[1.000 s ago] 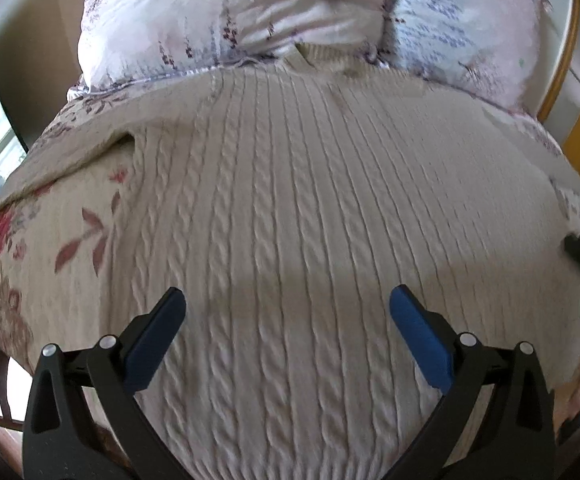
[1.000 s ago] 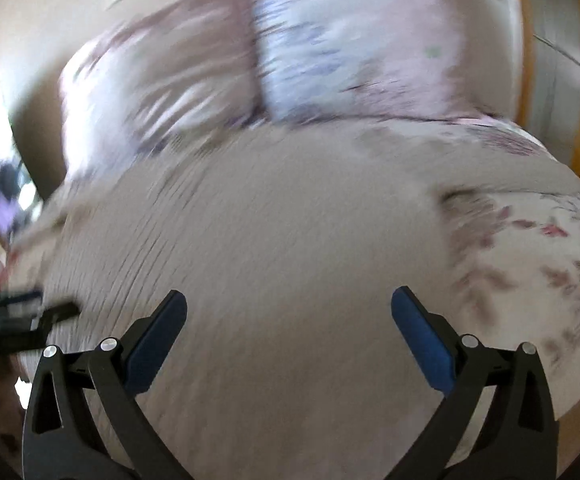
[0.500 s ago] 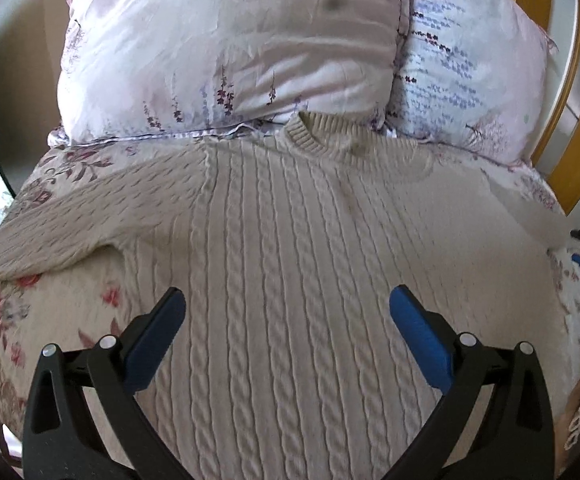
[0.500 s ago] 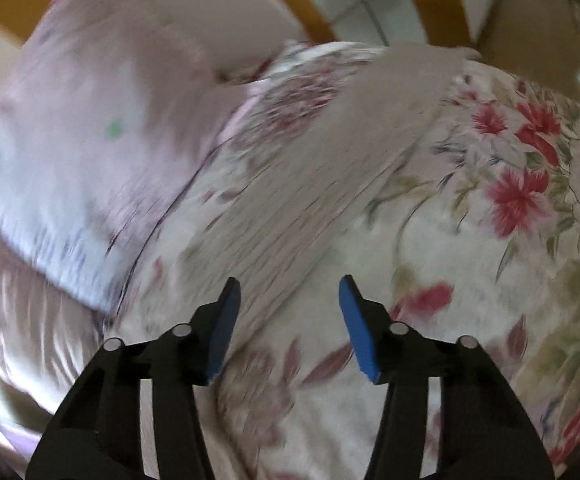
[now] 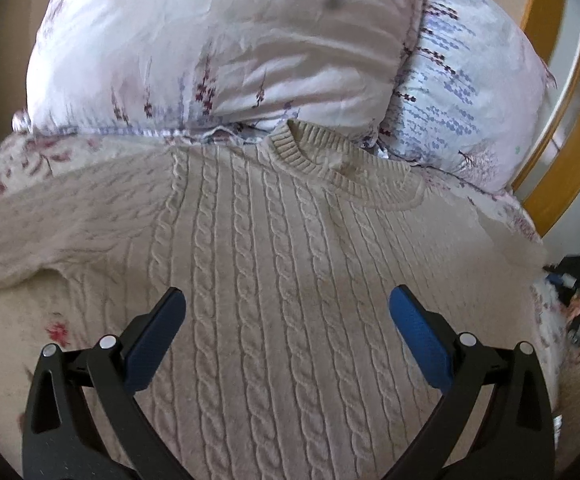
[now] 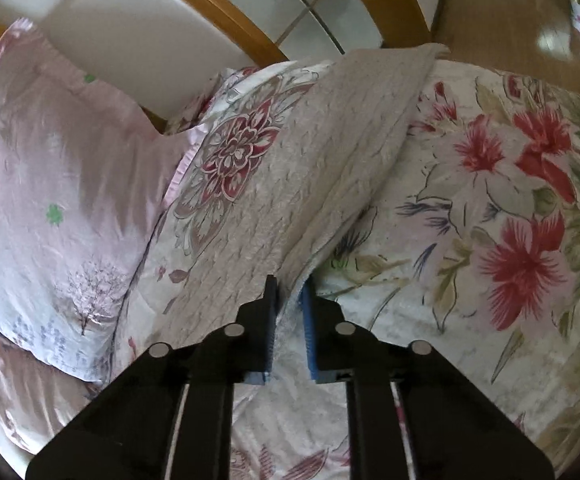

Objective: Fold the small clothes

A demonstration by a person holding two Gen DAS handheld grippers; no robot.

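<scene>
On the bed: one sweater [image 5: 274, 280], two pillows [image 5: 226, 48]
Left gripper [image 5: 286, 320]: jaws apart — empty
Right gripper [image 6: 290, 300]: clamped on one sleeve [image 6: 354, 148]

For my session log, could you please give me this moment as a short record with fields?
garment: cream cable-knit sweater, spread flat on the floral bedspread
collar: toward the pillows
left gripper: open, above the sweater body, holding nothing
right gripper: shut on the sleeve edge
sleeve: stretched out sideways, unfolded
folds made: none visible
</scene>
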